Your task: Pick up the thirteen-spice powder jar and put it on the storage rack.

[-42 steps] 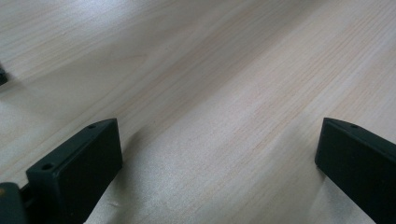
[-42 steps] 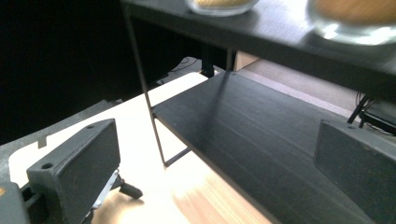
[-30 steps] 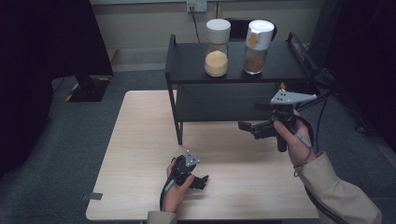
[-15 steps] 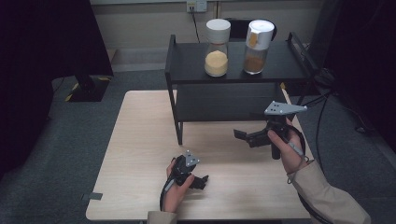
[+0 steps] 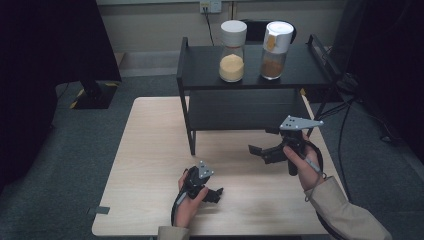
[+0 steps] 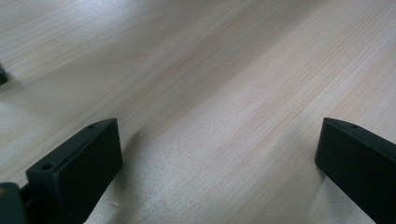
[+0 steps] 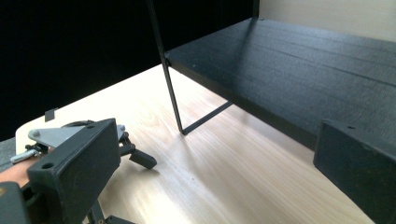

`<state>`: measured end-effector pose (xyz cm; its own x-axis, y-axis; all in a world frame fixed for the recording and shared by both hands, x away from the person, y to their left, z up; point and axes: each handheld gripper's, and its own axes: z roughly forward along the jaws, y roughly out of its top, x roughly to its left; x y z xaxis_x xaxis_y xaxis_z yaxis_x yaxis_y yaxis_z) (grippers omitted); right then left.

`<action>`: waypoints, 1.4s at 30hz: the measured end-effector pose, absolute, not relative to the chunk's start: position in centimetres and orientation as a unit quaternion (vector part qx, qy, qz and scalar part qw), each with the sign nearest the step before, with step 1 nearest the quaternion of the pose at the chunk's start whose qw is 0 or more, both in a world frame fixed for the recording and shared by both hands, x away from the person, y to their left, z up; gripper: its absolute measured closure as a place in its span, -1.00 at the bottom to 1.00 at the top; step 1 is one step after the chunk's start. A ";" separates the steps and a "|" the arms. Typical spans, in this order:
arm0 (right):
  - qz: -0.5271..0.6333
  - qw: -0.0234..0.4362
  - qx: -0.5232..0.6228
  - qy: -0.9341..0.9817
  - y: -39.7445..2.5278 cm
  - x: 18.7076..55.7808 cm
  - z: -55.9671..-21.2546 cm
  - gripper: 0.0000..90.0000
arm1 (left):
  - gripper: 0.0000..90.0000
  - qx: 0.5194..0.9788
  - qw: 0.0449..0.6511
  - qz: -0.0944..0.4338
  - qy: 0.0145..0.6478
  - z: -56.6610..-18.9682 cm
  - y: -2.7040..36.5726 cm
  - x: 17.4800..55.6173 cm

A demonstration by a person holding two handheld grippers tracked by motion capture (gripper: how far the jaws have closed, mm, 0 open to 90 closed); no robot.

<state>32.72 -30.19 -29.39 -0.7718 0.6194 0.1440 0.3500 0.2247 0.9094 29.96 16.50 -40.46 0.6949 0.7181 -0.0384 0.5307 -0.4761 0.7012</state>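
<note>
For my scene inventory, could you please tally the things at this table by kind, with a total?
Jars with white lids: 2, a yellow-powder jar and a brown-powder jar
Black shelf racks: 1, the shelf bearing both jars
Wooden tables: 1, the table
Handheld grippers: 2, the left gripper and the right gripper, both open
Total: 6
</note>
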 end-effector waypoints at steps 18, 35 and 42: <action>0.528 0.116 0.312 0.781 -30.4 32.2 -31.9 -1.00 | -1.00 0.849 0.356 0.132 0.368 -40.5 16.5 30.0; 0.519 0.110 0.315 0.787 -31.0 31.7 -33.8 -1.00 | -1.00 0.849 0.356 0.132 0.368 -40.5 16.5 30.0; 0.516 0.108 0.321 0.787 -31.4 31.5 -34.6 -1.00 | -1.00 0.849 0.356 0.132 0.368 -40.5 16.5 30.0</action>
